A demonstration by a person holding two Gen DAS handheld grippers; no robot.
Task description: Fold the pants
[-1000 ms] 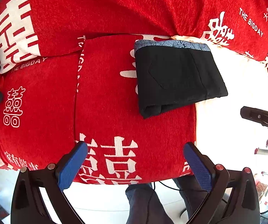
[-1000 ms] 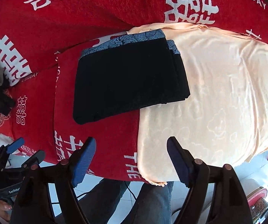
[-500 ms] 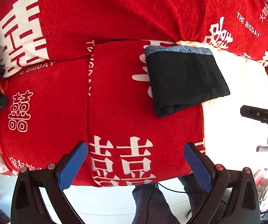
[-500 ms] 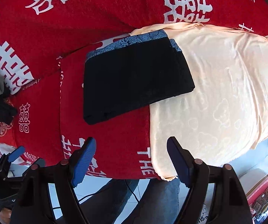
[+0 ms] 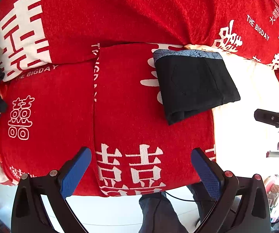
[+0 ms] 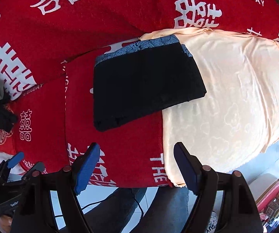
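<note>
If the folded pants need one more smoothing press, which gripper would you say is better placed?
Probably the right gripper: the pants lie straight ahead of its open fingers, whereas from the left gripper they sit off to the right.

Both hand-held grippers [image 5: 141,167] [image 6: 137,167] pulled back from folded pants [image 6: 145,83].

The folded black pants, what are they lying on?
The folded black pants straddle two covers: their left part rests on the red blanket, their right part on the cream cloth. Where the two covers meet beneath the pants is hidden.
</note>
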